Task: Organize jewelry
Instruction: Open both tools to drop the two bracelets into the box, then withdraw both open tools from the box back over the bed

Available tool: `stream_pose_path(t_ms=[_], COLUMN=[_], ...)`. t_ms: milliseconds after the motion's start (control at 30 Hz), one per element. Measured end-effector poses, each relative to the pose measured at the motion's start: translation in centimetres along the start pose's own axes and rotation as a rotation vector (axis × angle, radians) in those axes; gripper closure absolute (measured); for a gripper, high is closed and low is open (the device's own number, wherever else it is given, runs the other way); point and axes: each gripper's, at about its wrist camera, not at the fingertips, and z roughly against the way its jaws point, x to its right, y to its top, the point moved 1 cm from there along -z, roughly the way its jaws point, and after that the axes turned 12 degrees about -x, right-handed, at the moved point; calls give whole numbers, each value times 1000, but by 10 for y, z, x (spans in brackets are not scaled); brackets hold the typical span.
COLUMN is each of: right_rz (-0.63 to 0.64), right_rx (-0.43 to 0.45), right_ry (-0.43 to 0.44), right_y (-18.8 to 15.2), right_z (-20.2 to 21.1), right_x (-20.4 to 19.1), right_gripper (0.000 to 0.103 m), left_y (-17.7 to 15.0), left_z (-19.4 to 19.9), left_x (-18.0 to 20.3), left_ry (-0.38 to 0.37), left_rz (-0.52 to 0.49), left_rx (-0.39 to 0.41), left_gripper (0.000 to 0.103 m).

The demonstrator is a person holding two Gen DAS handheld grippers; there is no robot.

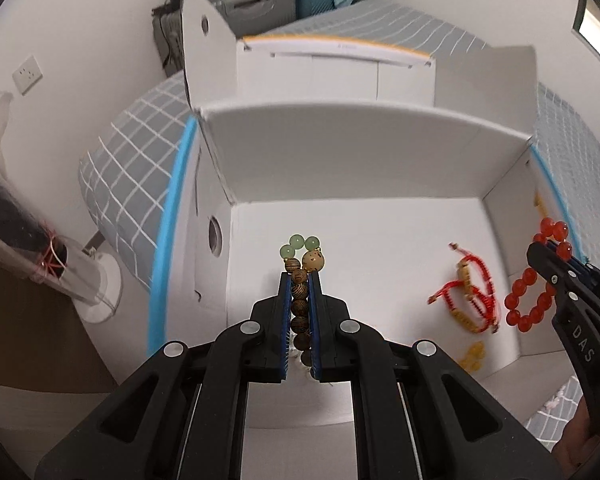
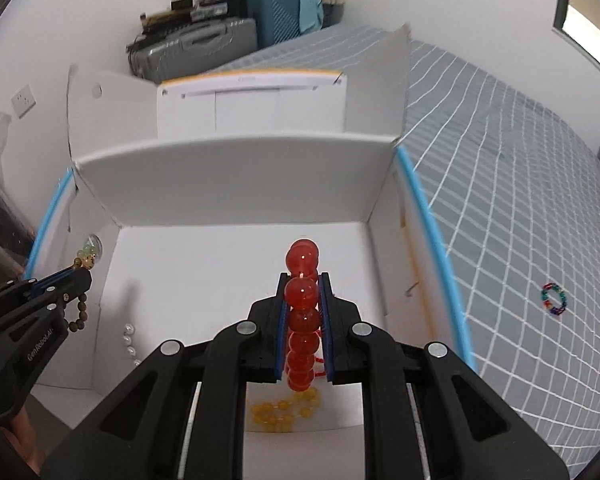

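Observation:
My left gripper point(image 1: 300, 276) is shut on a brown wooden bead bracelet point(image 1: 300, 292) with pale green beads at its top, held over the open white box point(image 1: 340, 148). It also shows in the right wrist view point(image 2: 85, 264). My right gripper point(image 2: 303, 278) is shut on a red bead bracelet point(image 2: 302, 292), held over the same box; it shows in the left wrist view point(image 1: 528, 300). On the box floor lie a red cord bracelet point(image 1: 466, 296), a yellow bead bracelet point(image 2: 284, 412) and a pearl strand point(image 2: 129, 338).
The box sits on a bed with a grey grid-pattern cover point(image 2: 500, 200). A small multicoloured bead ring point(image 2: 554, 299) lies on the cover to the right of the box. Suitcases point(image 2: 228, 40) stand by the far wall. A fan base point(image 1: 100, 292) stands on the left.

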Motion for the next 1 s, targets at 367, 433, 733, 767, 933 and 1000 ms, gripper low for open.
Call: stream_pose_path(t_ms=[367, 433, 733, 767, 933, 1000], right_rz=[11, 7, -4, -6, -34, -42], right_rx=[-50, -47, -1, 3, 62, 81], right_ry=[6, 7, 10, 9, -20, -34], right_y=[1, 3, 1, 0, -1, -1], right_z=[-28, -27, -3, -1, 22, 32], right_x=[-7, -9, -2, -1, 13, 22], right_gripper=[90, 89, 57, 54, 25, 20], left_y=[4, 5, 1, 0, -4, -6], left_z=[-25, -25, -1, 3, 19, 25], left_x=[-3, -4, -7, -6, -2, 2], left_ry=[6, 4, 5, 8, 6, 0], left_rz=[1, 3, 26, 27, 21, 16], left_rx=[-44, -52, -3, 6, 37, 50], left_gripper=[95, 91, 61, 56, 38, 30])
